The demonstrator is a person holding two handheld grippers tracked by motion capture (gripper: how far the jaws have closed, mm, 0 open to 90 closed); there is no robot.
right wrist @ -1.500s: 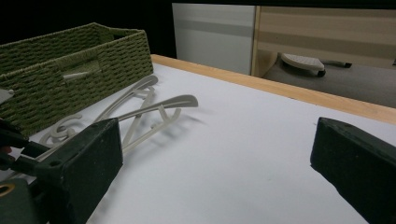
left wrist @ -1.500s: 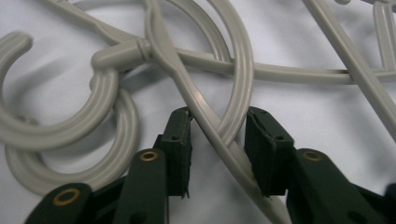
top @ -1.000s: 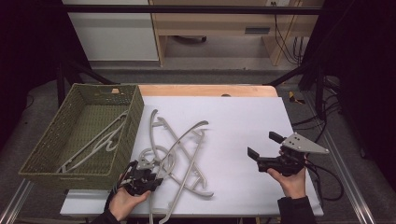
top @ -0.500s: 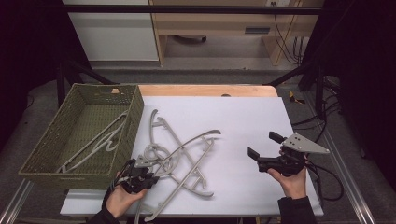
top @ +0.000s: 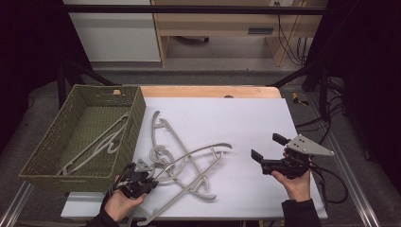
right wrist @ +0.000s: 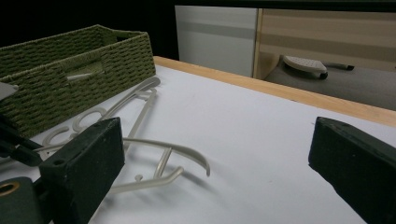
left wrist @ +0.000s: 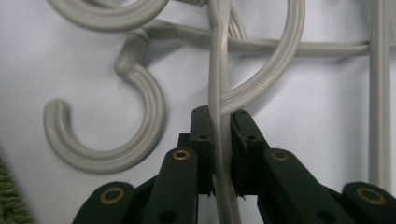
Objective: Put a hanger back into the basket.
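While the right gripper (top: pixel 267 153) keeps its place over the right side of the white table top (top: pixel 246 118), jaws spread wide with nothing between them, the left gripper (top: pixel 144 178) has just been closing. It now clamps the thin arm of a pale grey plastic clothes hanger (left wrist: pixel 219 93). That hanger's raised curved arm (top: pixel 208 150) has swung since a second ago — its tip now points right, not up toward the table's far edge. The hanger sits in a tangle of about 3 hangers (top: pixel 179 161) near the front left of the table, just beside the green woven rectangular basket (top: pixel 137 111). Inside the basket lies 1 more grey hanger (top: pixel 101 144), slanting across the floor.
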